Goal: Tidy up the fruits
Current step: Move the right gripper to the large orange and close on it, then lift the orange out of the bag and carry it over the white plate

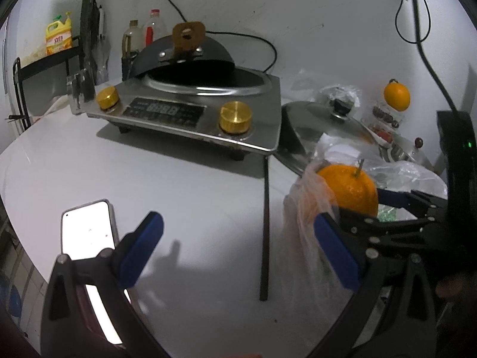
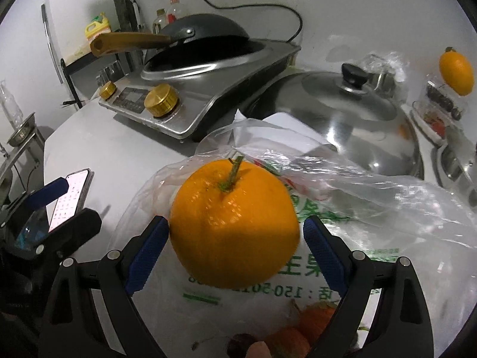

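Observation:
My right gripper [image 2: 235,238] is shut on a large orange [image 2: 234,229] with a short green stem and holds it over a clear plastic bag [image 2: 372,203] with green print. More orange fruit [image 2: 301,328] lies lower in the bag. The left wrist view shows the same orange [image 1: 348,189] held by the right gripper [image 1: 357,205] at the bag's mouth [image 1: 301,208]. My left gripper [image 1: 238,250] is open and empty above the white table [image 1: 193,197], to the left of the bag. Another orange [image 1: 397,95] sits at the far right [image 2: 456,73].
An induction cooker [image 1: 193,110] with a black wok [image 1: 184,56] stands at the back. A steel lid [image 2: 348,110] lies to its right. A lit phone [image 1: 88,229] lies at the table's left. A dark rod [image 1: 265,232] lies on the table. Bottles [image 1: 140,35] stand behind.

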The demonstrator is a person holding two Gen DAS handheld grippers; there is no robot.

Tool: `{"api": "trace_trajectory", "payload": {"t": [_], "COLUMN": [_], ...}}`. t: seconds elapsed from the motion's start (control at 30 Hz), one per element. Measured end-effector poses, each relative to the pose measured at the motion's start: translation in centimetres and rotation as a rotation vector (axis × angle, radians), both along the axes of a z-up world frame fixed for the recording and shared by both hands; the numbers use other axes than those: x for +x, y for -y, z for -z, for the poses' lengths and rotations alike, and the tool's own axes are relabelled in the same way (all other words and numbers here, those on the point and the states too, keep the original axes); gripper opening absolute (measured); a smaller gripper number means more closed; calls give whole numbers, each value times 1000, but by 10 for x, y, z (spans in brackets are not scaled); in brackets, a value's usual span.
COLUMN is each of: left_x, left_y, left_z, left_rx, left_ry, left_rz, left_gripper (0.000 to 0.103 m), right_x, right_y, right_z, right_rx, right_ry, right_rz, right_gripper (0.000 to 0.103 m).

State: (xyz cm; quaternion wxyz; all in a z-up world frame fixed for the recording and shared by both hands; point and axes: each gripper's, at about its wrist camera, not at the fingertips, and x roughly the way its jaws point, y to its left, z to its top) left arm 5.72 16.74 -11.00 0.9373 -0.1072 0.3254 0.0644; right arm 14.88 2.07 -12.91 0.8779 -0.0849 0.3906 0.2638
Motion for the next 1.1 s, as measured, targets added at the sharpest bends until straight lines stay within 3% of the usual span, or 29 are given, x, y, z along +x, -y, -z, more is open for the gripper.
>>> {"api": "trace_trajectory", "payload": {"t": [0.57, 1.1], "left_x": [3, -7], "left_y": [-5, -4], "left_z": [7, -2], "left_rx": [-14, -4], "left_ry": [-8, 10], "left_rz": [3, -1], "left_gripper": [102, 102], "right_x": [18, 3], "right_y": [-9, 6], "right_z": [14, 3], "right_rx": [17, 67], "right_ry": [-46, -2], "right_rz": [5, 14], "right_gripper": [97, 94]}}
